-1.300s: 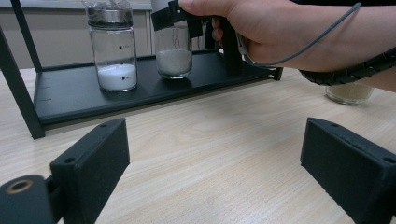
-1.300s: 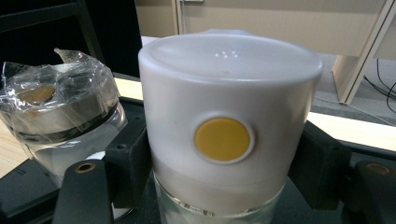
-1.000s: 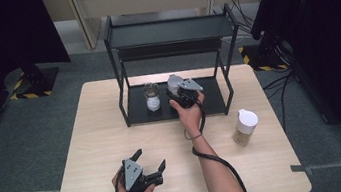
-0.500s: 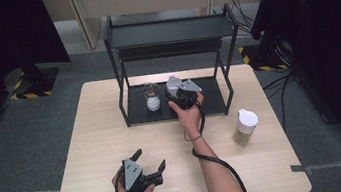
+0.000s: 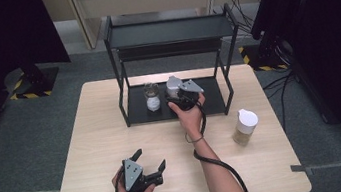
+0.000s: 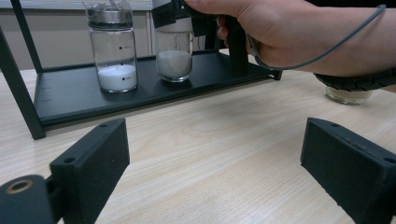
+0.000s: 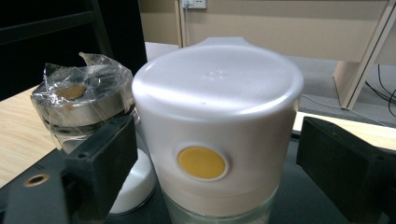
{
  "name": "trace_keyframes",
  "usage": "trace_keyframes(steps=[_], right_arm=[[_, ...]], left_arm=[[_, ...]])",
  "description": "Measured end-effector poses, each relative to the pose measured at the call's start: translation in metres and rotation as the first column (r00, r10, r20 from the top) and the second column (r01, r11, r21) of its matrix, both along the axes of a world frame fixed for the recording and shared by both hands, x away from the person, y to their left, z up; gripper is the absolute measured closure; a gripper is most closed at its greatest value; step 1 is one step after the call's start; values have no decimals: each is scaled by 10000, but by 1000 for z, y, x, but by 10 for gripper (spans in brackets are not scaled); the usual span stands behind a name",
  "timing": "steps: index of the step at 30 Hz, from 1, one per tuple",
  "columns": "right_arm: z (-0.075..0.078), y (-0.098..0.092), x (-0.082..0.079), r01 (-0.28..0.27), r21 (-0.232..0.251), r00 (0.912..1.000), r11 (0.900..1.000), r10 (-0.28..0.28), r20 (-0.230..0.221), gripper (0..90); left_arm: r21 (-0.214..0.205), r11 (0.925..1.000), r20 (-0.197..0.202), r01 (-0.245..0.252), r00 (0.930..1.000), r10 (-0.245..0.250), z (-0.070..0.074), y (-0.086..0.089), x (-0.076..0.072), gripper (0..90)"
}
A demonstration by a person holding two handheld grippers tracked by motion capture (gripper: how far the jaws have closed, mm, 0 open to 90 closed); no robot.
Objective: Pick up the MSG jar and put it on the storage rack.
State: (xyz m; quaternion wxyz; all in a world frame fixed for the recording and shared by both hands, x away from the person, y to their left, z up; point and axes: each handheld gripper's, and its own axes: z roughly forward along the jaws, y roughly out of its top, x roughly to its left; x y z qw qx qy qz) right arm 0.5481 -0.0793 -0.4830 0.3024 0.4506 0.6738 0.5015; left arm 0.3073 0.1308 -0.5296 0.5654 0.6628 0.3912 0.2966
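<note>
Left gripper (image 5: pixel 149 167) rests low over the near part of the table (image 5: pixel 93 137), jaws spread wide with nothing between them. It is parked, in my judgement, to keep clear of the work at the rack.

Rack (image 5: pixel 135 112): its bottom shelf carries two jars side by side, near but not seen to touch. The foil-topped jar (image 6: pixel 112 46) stands on the left, upright, with white powder in its base. It appears already placed.

White-capped jar (image 7: pixel 217 130) stands upright on the same shelf, just right of the first. Right gripper (image 5: pixel 178 92) is at its cap, and its jaws have just been opening. The pads (image 7: pixel 105 158) now stand off both sides of the cap, which remains between them but unpressed. Judged a release after setting down, the jar bearing on the shelf alone.

A third jar (image 5: pixel 244 127) stands on the table right of the rack, well apart, likely awaiting its turn.
</note>
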Motion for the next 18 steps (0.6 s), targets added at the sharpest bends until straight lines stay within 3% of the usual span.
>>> trace_keyframes(steps=[18], right_arm=[[8, -6, -10, -86, -76, 10000, 9999, 86, 30, 40]], left_arm=[[7, 10000, -12, -7, 10000, 7, 0, 0, 0, 75]])
